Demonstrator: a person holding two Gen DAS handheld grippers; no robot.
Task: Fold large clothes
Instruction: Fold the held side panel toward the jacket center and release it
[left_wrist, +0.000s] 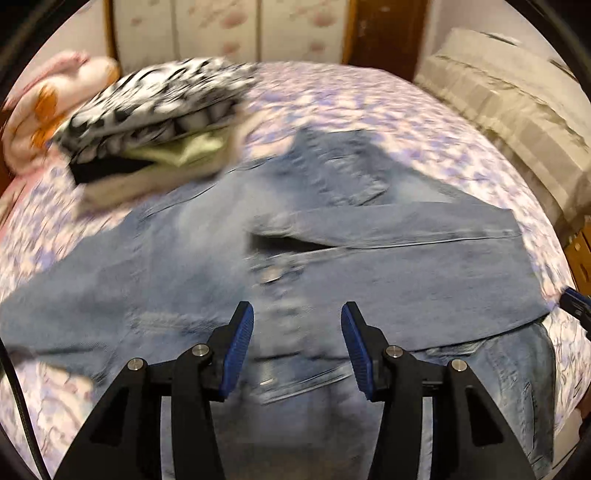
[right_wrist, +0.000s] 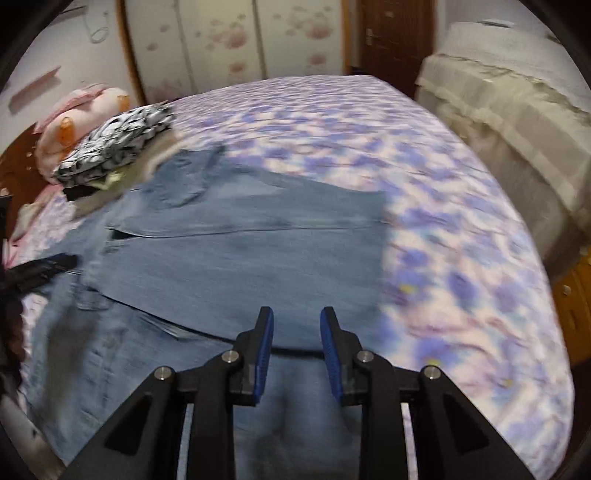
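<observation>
A light blue denim jacket (left_wrist: 207, 258) lies spread on the bed, one sleeve (left_wrist: 388, 225) folded across its body. My left gripper (left_wrist: 297, 314) hovers over the jacket's button front, open, with nothing between its blue pads. The same jacket (right_wrist: 240, 258) fills the left and middle of the right wrist view, its folded part reaching the floral sheet. My right gripper (right_wrist: 296, 317) hangs above the jacket's near edge, jaws a little apart and empty. The left gripper's tip (right_wrist: 55, 264) shows at the left edge of that view, and the right gripper's tip (left_wrist: 574, 304) at the right edge of the left view.
A stack of folded clothes (left_wrist: 155, 122) topped by a black-and-white patterned piece sits at the far left of the bed, with a pink plush pillow (left_wrist: 40, 107) behind it. The purple floral sheet (right_wrist: 461, 240) lies bare to the right. A beige covered piece of furniture (right_wrist: 517, 122) stands beside the bed.
</observation>
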